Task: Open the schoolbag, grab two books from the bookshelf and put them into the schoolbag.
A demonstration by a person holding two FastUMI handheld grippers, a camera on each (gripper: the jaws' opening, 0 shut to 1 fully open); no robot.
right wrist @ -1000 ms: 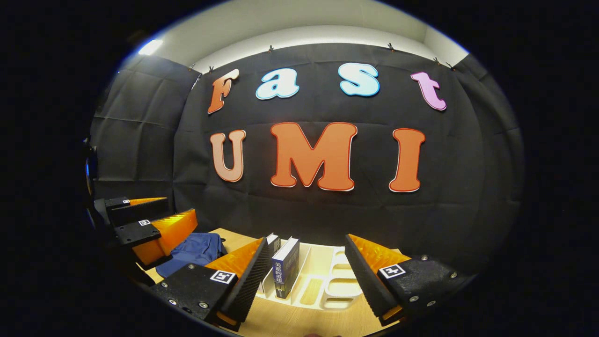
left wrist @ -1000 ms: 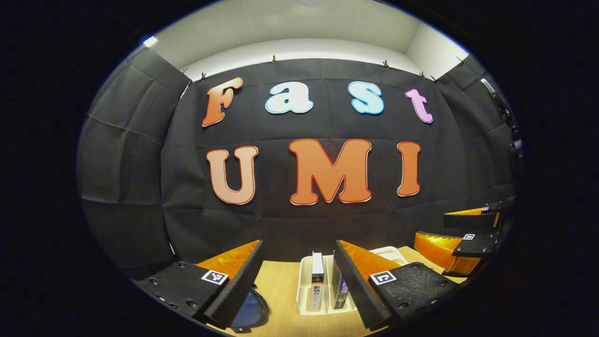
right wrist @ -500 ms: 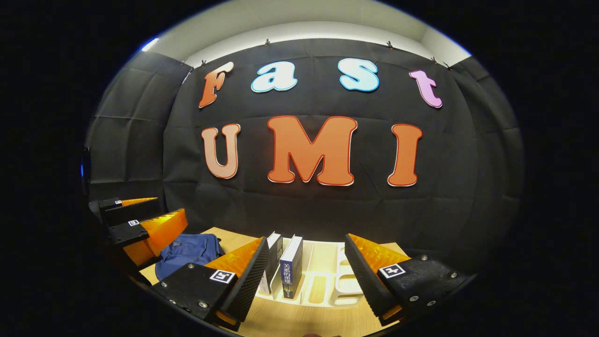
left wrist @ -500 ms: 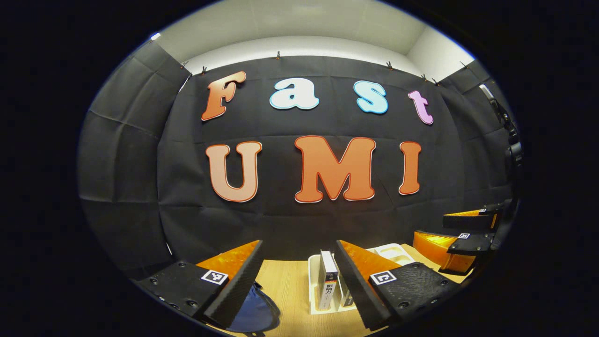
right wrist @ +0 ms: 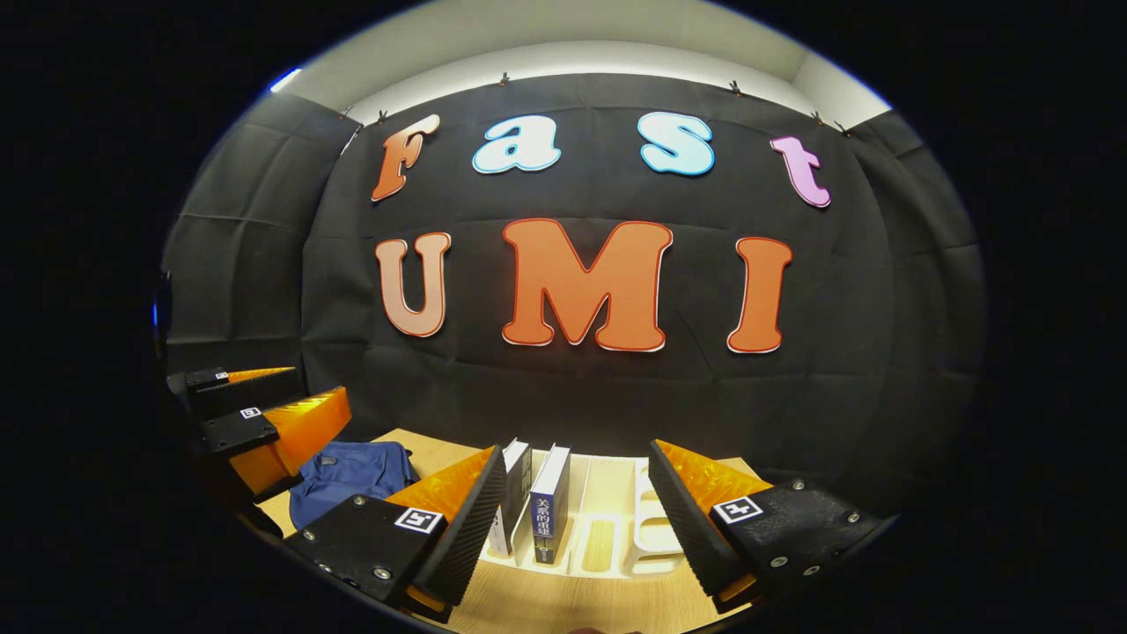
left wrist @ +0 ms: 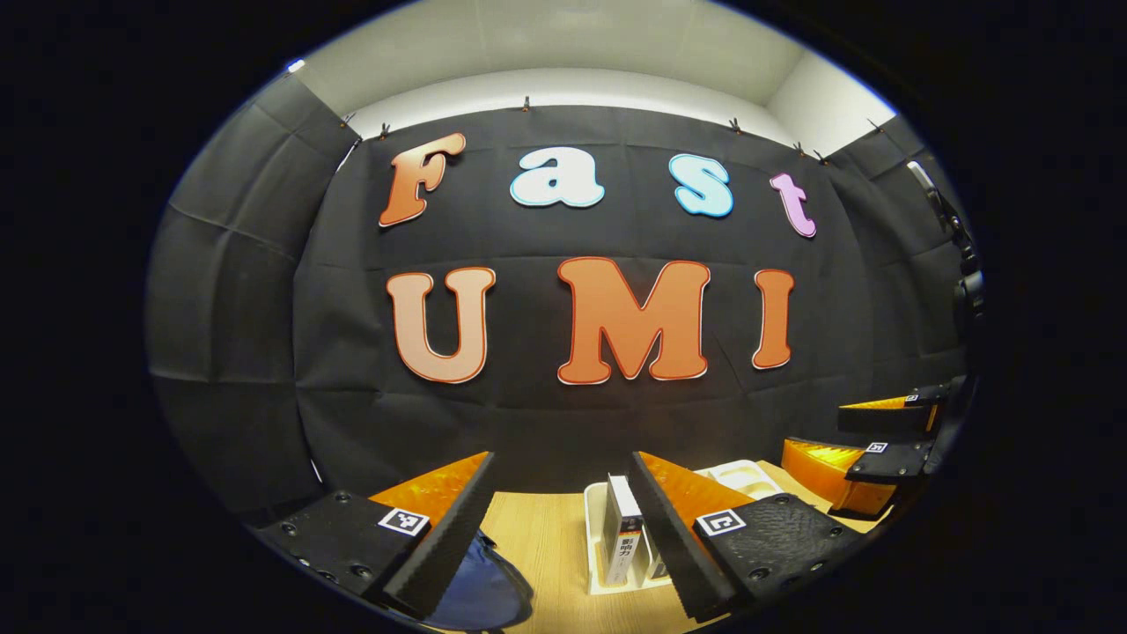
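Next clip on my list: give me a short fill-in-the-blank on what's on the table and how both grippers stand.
1. The blue schoolbag lies on the wooden ____.
2. The number of books standing in the white bookshelf is ____.
3. The right gripper has its fingers ____, with nothing between them.
4. The left gripper holds ____.

Missing words: table; two; open; nothing
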